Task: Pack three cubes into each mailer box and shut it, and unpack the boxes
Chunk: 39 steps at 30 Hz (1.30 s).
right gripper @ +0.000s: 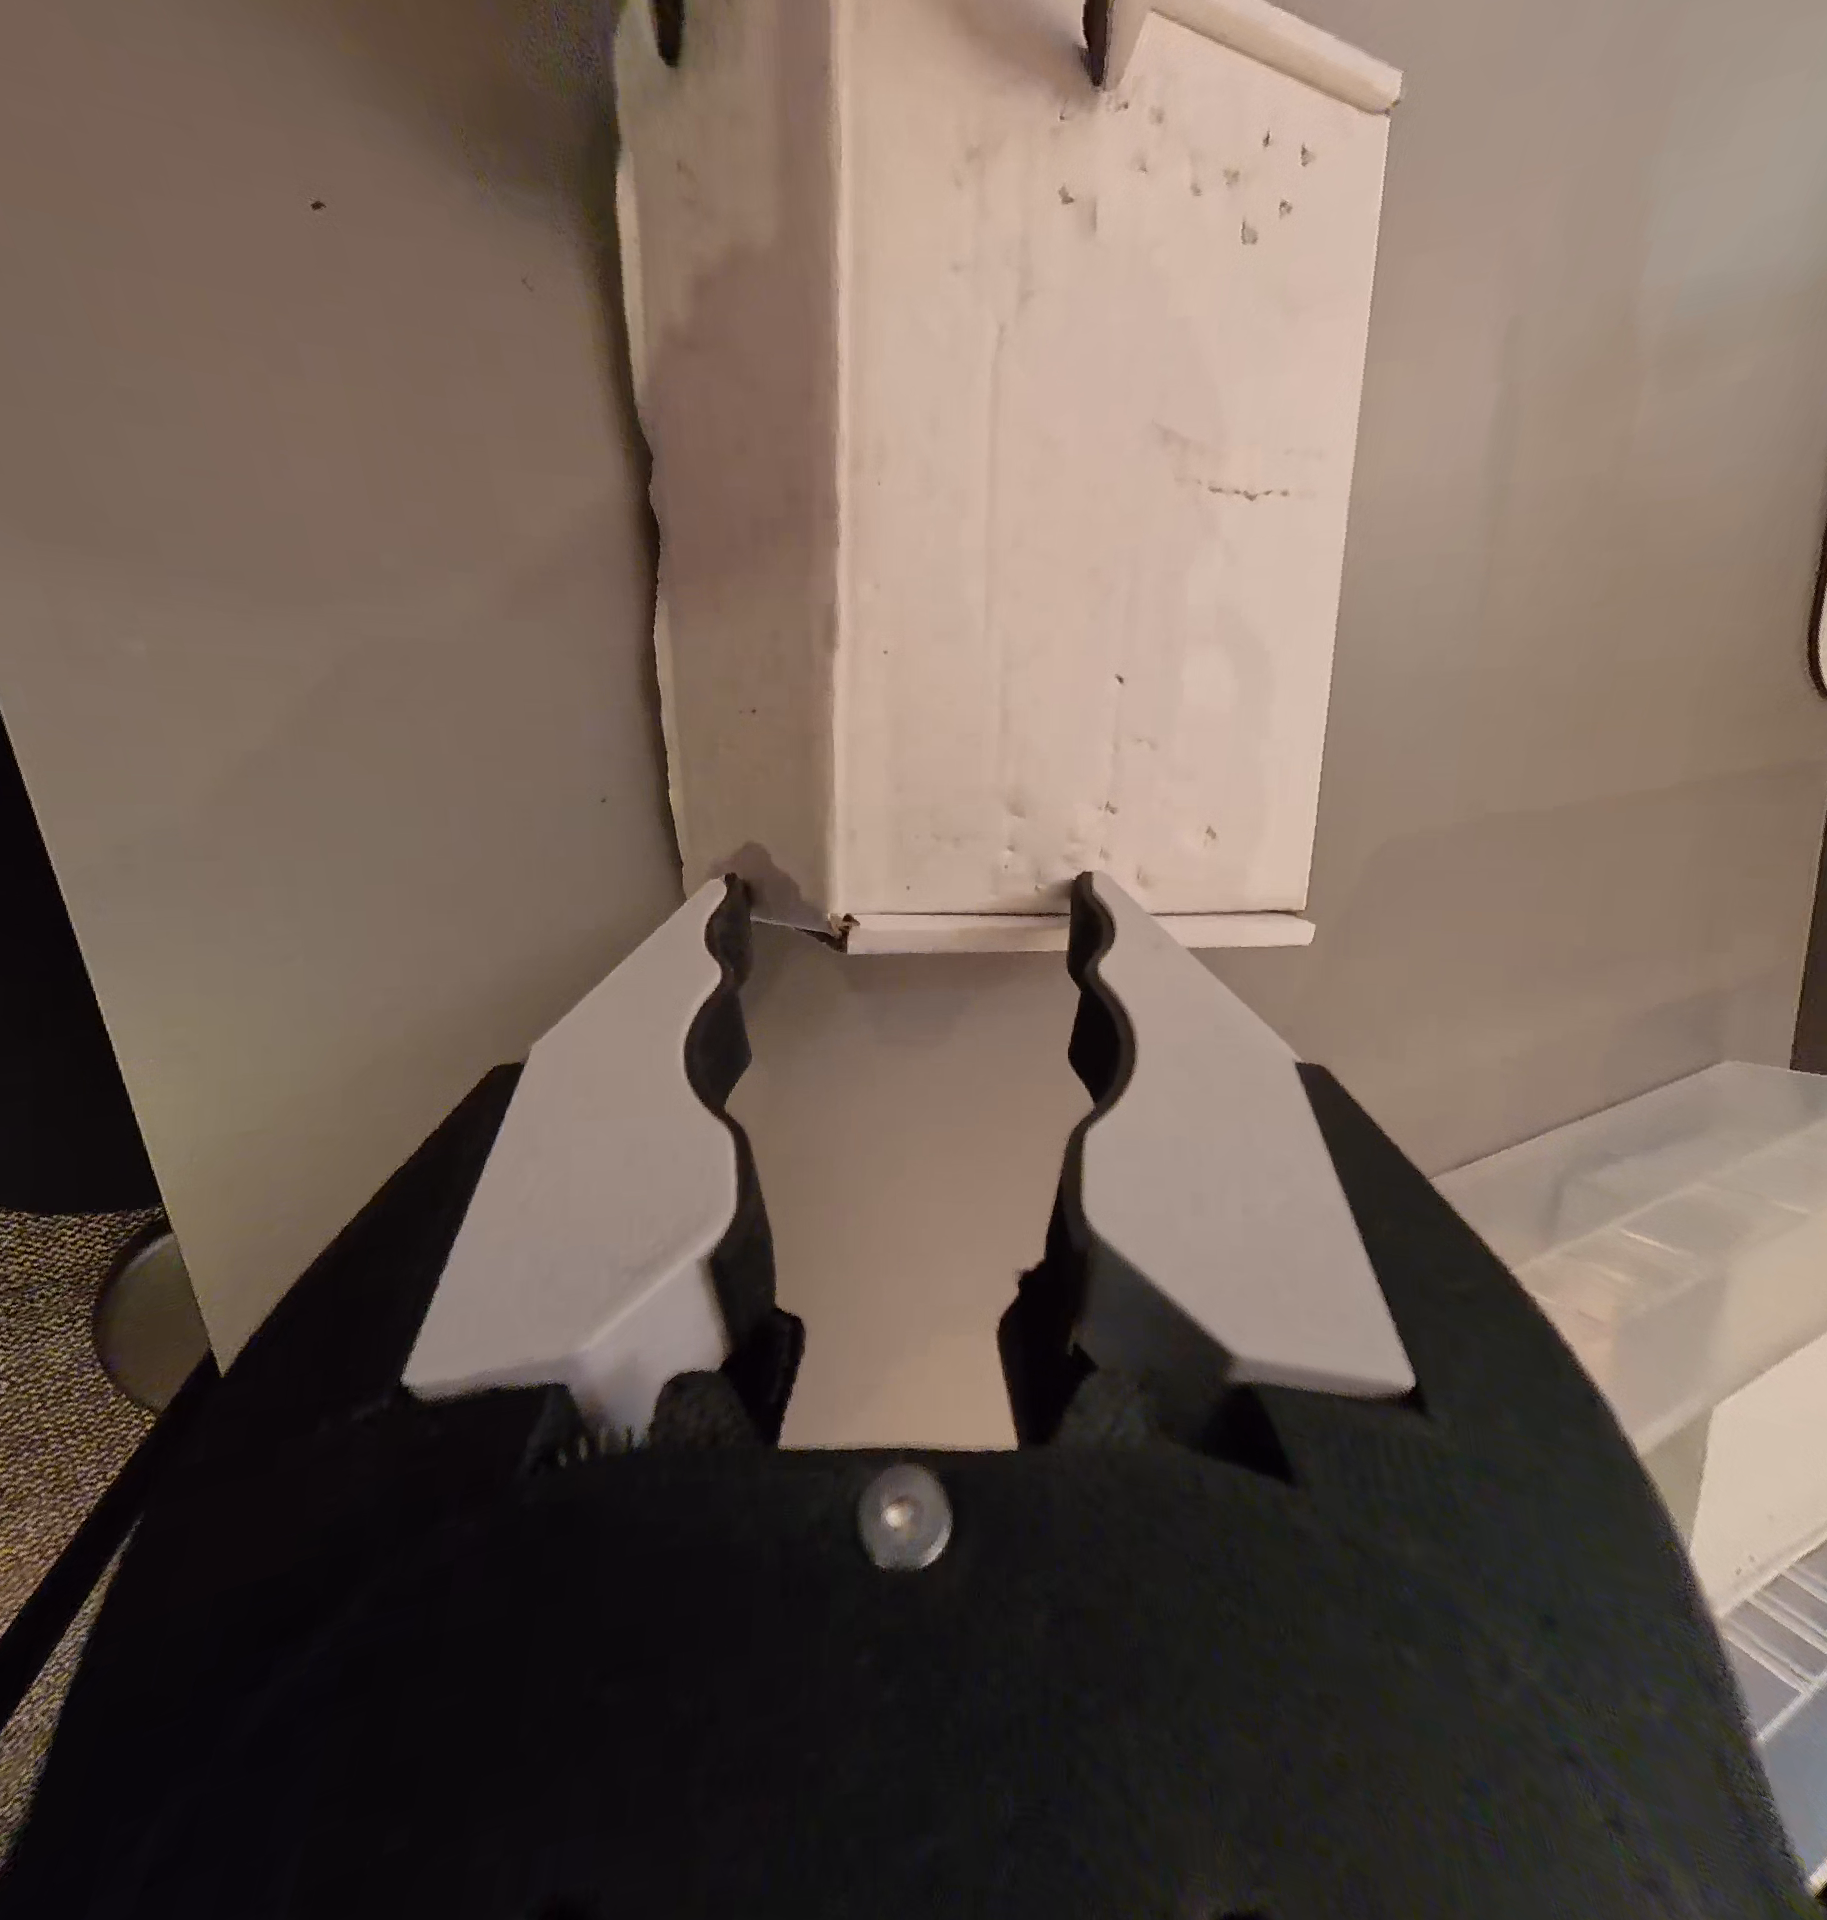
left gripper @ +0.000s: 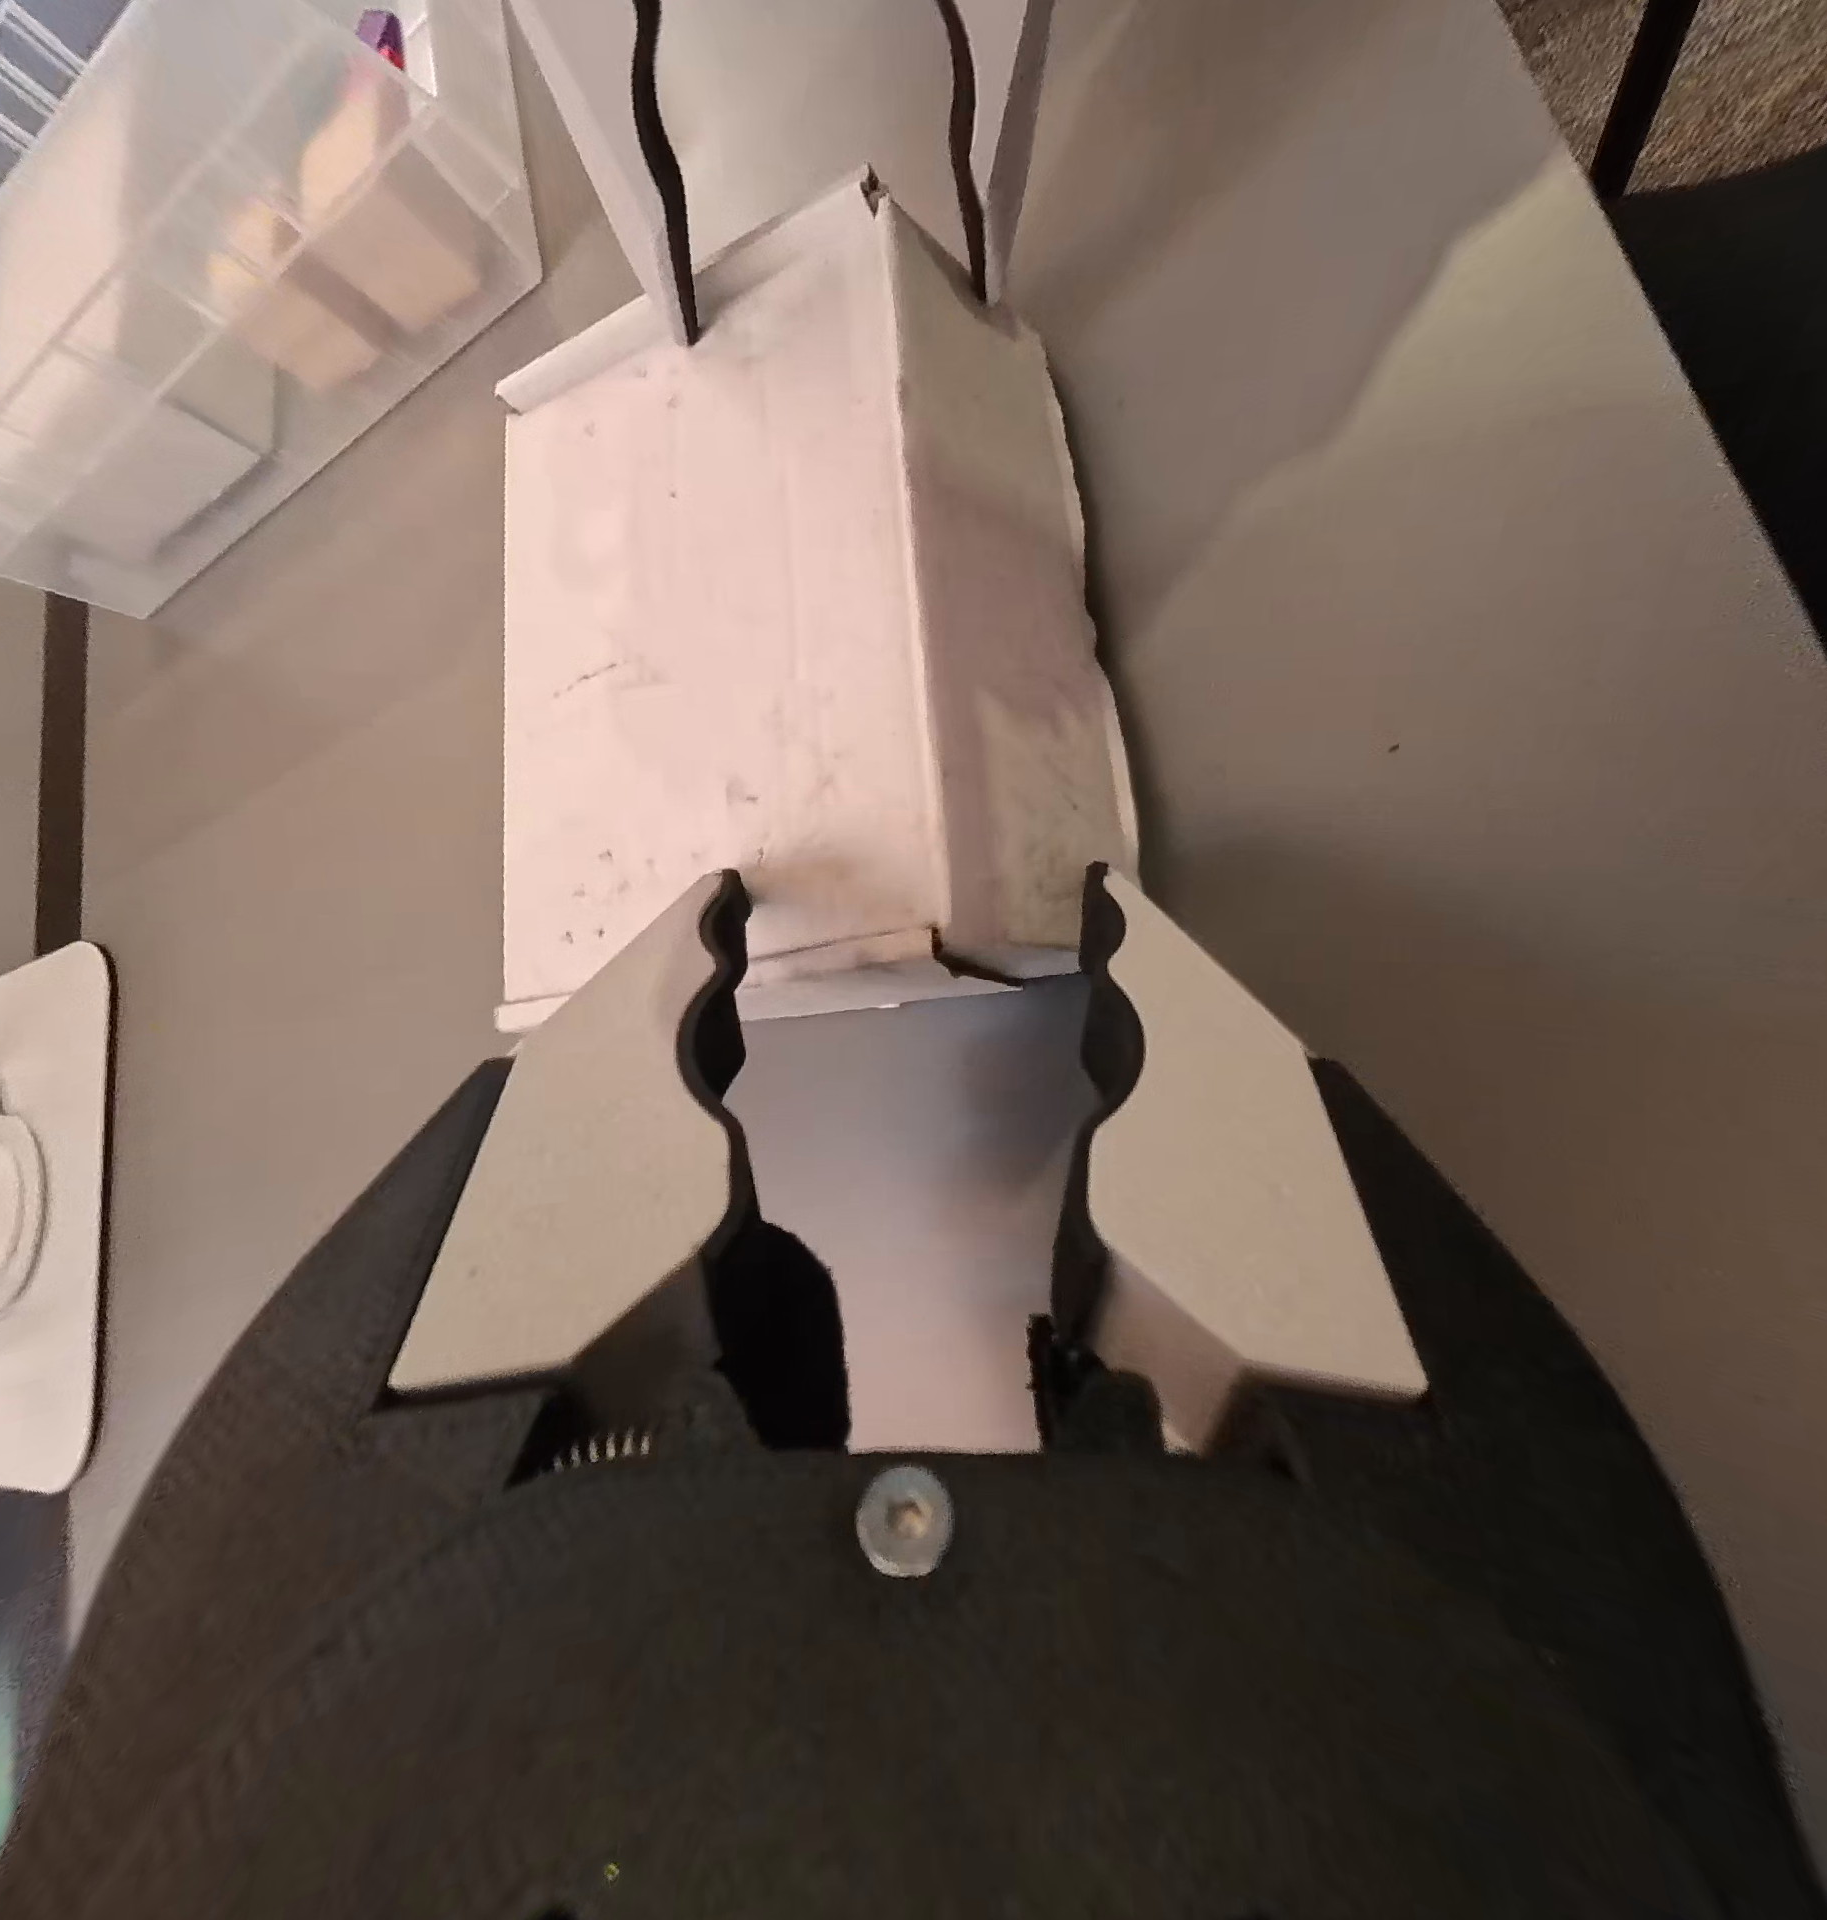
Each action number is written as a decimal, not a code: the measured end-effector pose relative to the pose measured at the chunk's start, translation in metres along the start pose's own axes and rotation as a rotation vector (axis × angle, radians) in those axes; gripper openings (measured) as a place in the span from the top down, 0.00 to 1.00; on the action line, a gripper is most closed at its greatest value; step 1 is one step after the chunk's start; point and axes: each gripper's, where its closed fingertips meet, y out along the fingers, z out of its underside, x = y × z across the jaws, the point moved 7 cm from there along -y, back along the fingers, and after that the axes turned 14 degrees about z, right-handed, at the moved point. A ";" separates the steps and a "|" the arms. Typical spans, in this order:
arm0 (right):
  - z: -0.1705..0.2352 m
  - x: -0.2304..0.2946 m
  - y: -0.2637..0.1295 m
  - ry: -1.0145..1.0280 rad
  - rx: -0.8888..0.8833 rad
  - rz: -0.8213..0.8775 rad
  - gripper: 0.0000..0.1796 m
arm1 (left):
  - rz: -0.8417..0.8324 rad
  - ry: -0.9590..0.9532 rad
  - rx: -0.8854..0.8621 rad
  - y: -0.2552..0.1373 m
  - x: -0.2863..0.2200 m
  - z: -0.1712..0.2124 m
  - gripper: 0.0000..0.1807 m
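Left wrist view. Black gripper body fills the bottom of frame; the left gripper (left gripper: 914,894) stands with jaws spread, both fingertips set against the near end of a white mailer box (left gripper: 784,623). Nothing is pinched between them: they bracket the box's near corner, one tip on the top panel side, the other on the side wall. Box is shut, scuffed and dented, lying on the grey table (left gripper: 1408,727). Its long axis runs straight away from the jaws, toward the right gripper (left gripper: 836,312), whose two fingertips meet the far end, also spread. A clear plastic bin (left gripper: 213,312) sits well to the upper left holding pale blocks, probably the cubes. A white card or tray (left gripper: 26,1195) shows at the left edge; cannot tell what it is.

Right wrist view. Same layout mirrored. Right gripper's jaws parted, tips touching the near end flap of the box, straddling its corner edge. Box extends directly ahead along the finger line; the left gripper's tips barely show at the top of frame on the opposite end. Bin is at lower right.

Judgement: the box is held endwise, pressed between the two grippers rather than grasped by either. Both are equally near, one per end. Any lift or turn depends on inward pressure along the long axis; easing either side would likely let it drop.
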 end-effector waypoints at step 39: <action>0.008 0.017 0.008 -0.230 -0.104 0.290 0.70 | -0.233 0.268 0.121 0.013 -0.008 0.009 0.67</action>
